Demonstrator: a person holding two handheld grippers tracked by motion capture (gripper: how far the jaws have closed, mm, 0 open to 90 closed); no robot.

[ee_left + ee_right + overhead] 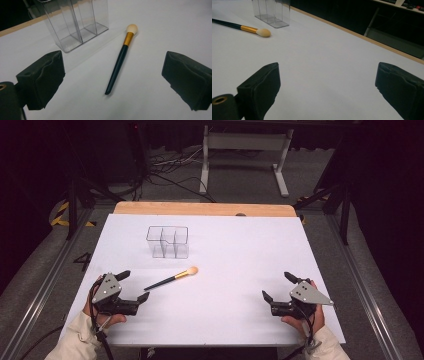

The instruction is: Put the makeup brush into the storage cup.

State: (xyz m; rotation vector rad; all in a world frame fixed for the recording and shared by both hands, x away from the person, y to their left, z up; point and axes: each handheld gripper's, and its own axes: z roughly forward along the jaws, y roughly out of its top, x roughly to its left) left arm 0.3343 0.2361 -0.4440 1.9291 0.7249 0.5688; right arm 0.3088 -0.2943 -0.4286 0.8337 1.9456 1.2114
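Note:
A makeup brush (171, 278) with a dark handle, gold ferrule and pale tip lies flat on the white table (225, 310), left of centre. Behind it stands a clear plastic organizer (168, 241) with three compartments, all of them bare. My left gripper (135, 285) rests at the front left, open, its jaws wide apart with nothing between them; the brush (119, 60) lies just ahead of it, handle end nearest, with the organizer (76, 22) beyond. My right gripper (279, 286) rests at the front right, open and holding nothing. From there the brush (244, 28) and organizer (272, 12) sit far off to the left.
A wooden strip (205, 209) edges the table's far side. Beyond it on the floor are cables (165, 167) and a white desk frame (245, 155). Dark stands flank both sides of the table.

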